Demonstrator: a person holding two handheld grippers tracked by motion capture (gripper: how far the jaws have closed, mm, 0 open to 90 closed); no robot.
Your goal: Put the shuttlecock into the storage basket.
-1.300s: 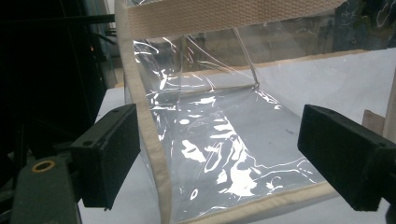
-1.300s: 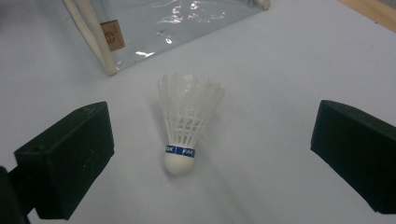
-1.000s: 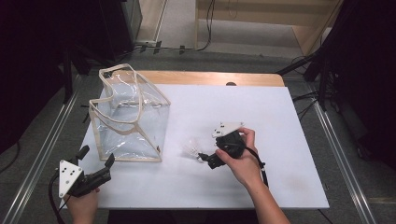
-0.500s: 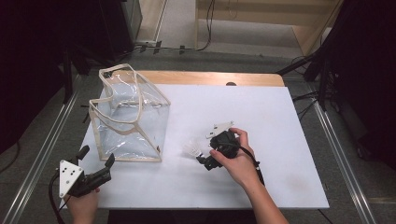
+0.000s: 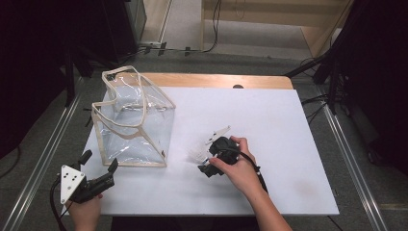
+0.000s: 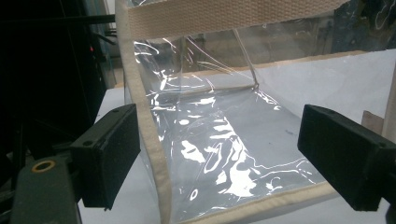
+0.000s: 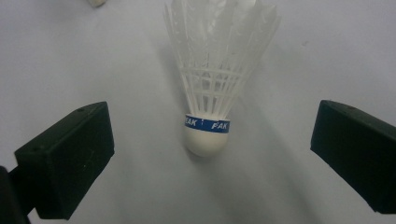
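Observation:
A white feather shuttlecock with a blue band lies on the white table top, right of a clear plastic bag with beige trim. My right gripper is open and low over the table. The shuttlecock lies between its jaws with the cork end toward the camera, and neither jaw of the right gripper touches it. My left gripper is open at the table's front left corner. It points at the bag, whose beige corner seam runs between the spread jaws of the left gripper.
The bag stands upright with its mouth open and its handles up. A strip of bare wood shows at the table's far edge. Metal rails run along both sides, and cables lie on the floor beyond.
My right gripper has slid a little left toward the shuttlecock. The left gripper and the bag have stayed put.

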